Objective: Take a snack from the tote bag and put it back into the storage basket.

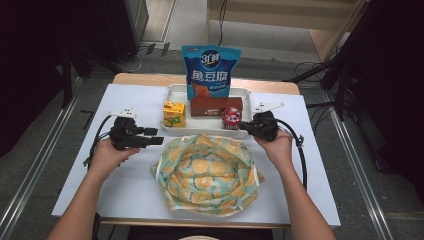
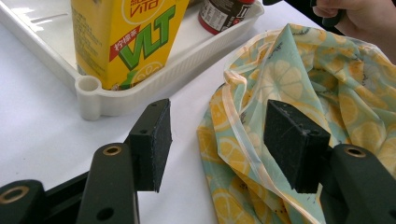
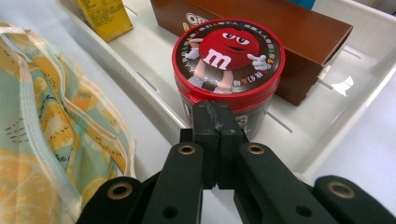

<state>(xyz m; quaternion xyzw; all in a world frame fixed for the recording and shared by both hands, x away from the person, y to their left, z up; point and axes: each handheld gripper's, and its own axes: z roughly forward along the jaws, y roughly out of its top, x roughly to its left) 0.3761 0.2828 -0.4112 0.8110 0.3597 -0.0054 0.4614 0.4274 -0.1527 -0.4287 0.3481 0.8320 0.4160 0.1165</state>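
A lemon-print cloth bag lies open on the white table, its rim seen close in the left gripper view. Behind it a white tray holds a yellow drink carton, a brown box, a red-lidded candy jar and a blue snack bag. My left gripper is open beside the bag's left edge, its jaws apart with nothing between them. My right gripper is shut, its tips just in front of the candy jar.
The tray's near wall runs between the bag and the jar. The carton stands at the tray's left corner. Cables trail from both grippers. Dark stands and a floor rail flank the table.
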